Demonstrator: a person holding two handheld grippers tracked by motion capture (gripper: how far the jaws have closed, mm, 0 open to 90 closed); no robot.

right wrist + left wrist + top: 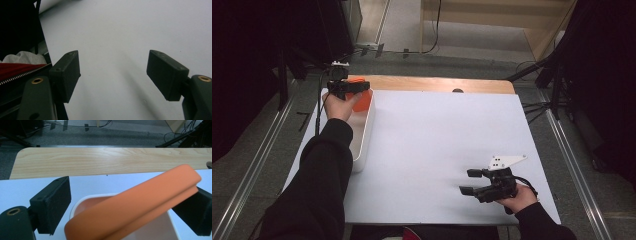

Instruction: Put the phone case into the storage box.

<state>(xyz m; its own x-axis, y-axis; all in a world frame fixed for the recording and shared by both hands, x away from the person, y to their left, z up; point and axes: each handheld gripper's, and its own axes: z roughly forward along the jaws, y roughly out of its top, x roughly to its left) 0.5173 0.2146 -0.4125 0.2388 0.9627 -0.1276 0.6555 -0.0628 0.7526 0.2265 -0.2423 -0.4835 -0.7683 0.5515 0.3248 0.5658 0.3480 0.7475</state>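
A white sheet (432,150) covers the wooden table (437,83), grey floor around. At upper left, the left gripper (348,88) stands wide, pads off the tilted orange lid (140,202) over the white bin (364,135). At lower right, the right gripper (473,182) gapes empty.

White rectangular plastic bin (362,145) sits on the left edge of the white table sheet (437,150), long side running front to back. Flat orange rounded pad (135,205) lies tilted in the bin's far end, leaning over the rim. Left gripper (347,87) above that far end, pad between its jaws. Right gripper (472,181) near the front right corner, well apart. Bare light wooden tabletop strip (100,161) behind the sheet.
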